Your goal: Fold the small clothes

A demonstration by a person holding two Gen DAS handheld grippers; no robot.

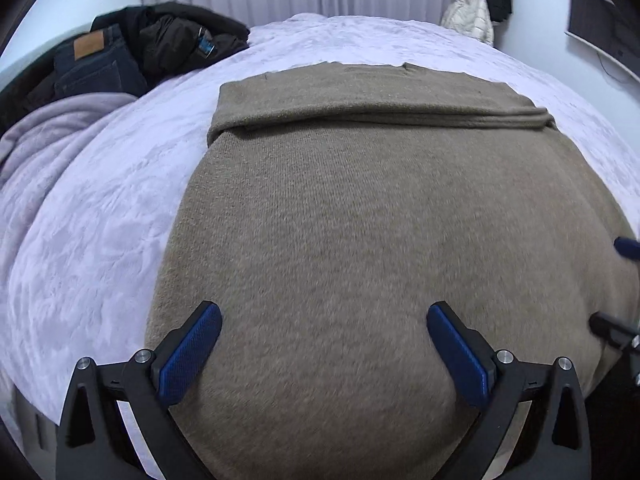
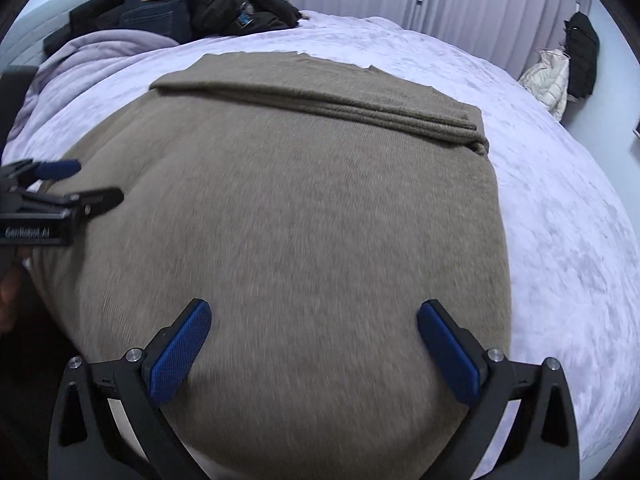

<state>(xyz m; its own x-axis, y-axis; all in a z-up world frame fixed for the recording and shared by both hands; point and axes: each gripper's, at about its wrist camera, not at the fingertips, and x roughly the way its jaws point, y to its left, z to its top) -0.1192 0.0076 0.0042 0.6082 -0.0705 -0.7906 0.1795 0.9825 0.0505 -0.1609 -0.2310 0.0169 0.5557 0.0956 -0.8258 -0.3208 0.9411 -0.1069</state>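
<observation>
Both grippers hover over the near part of the sweater (image 1: 360,220). The left gripper (image 1: 324,344) has its fingers wide and holds nothing, and the right gripper (image 2: 314,340) is the same. The sweater is brown knit and lies flat in the middle of the bed (image 1: 100,220), reaching to the near edge. At its far end a band is already folded over. I judge the folding is only partly done; folds toward the far end remain. A pile of dark clothes (image 1: 140,48) is at the far left corner.
</observation>
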